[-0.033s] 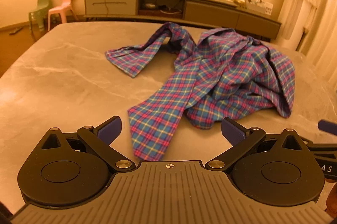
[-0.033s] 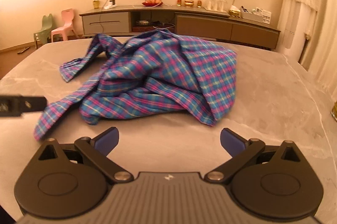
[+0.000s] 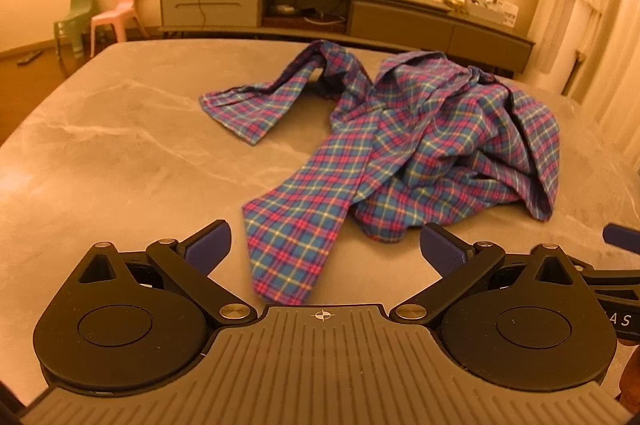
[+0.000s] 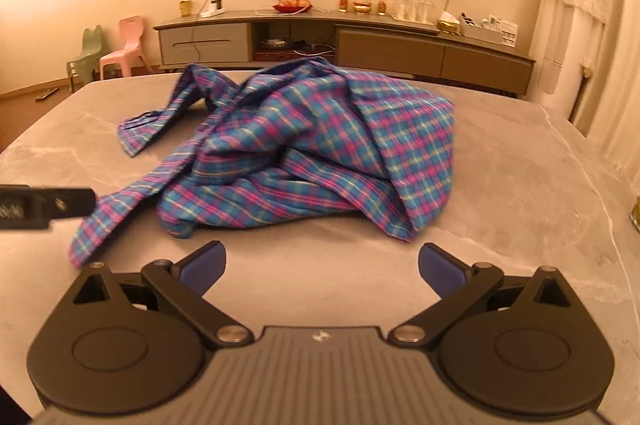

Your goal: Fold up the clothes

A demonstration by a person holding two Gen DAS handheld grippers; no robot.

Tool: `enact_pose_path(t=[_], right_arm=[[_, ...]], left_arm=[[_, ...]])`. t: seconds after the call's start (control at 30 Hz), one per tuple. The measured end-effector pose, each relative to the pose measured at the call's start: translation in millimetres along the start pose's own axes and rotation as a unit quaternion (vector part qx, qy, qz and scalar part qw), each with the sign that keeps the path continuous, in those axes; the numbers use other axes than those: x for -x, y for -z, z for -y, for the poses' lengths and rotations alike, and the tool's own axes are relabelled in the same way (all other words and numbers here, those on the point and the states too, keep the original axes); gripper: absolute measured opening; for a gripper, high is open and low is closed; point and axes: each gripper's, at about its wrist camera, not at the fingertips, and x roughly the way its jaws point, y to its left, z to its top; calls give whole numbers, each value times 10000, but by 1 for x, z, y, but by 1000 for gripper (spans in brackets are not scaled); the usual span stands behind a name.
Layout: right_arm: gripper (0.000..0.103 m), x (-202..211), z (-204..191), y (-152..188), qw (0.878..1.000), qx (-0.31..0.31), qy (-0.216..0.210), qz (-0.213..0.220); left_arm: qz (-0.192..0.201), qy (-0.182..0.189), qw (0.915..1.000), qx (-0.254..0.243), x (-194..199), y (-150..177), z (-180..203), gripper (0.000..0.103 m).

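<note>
Left gripper (image 3: 325, 247), nearest the camera, hovers over the grey marbled table (image 3: 120, 161) with its blue-padded fingers (image 3: 208, 247) spread wide and nothing between them. Right gripper (image 4: 322, 267) is likewise spread wide and empty, its tips short of the cloth. The plaid shirt (image 3: 420, 145) lies crumpled on the table just beyond both grippers. One sleeve (image 3: 296, 237) runs from the heap toward the left gripper, its cuff end lying between the spread fingers in the left wrist view. A second sleeve (image 3: 256, 105) trails from the far side of the shirt. Beyond the shirt and the table edge stands a low cabinet (image 4: 360, 41) against the wall.
</note>
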Motion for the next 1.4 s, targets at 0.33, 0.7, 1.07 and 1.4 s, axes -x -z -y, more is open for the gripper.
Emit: enact_pose_path(t=[0.33, 0.7, 1.07, 1.4], right_arm=[[103, -21, -45, -9, 9988, 171, 456, -6], [103, -13, -50, -13, 9960, 216, 583, 647], [56, -25, -46, -26, 9976, -66, 679, 95], [0, -27, -42, -19, 9993, -212, 310, -16]], left_arm=[[65, 97, 9999, 45, 12, 7, -15, 90], [0, 170, 9998, -60, 16, 7, -21, 90], [8, 338, 9991, -253, 19, 7, -13, 18], [165, 326, 9987, -358, 19, 10, -7, 0]])
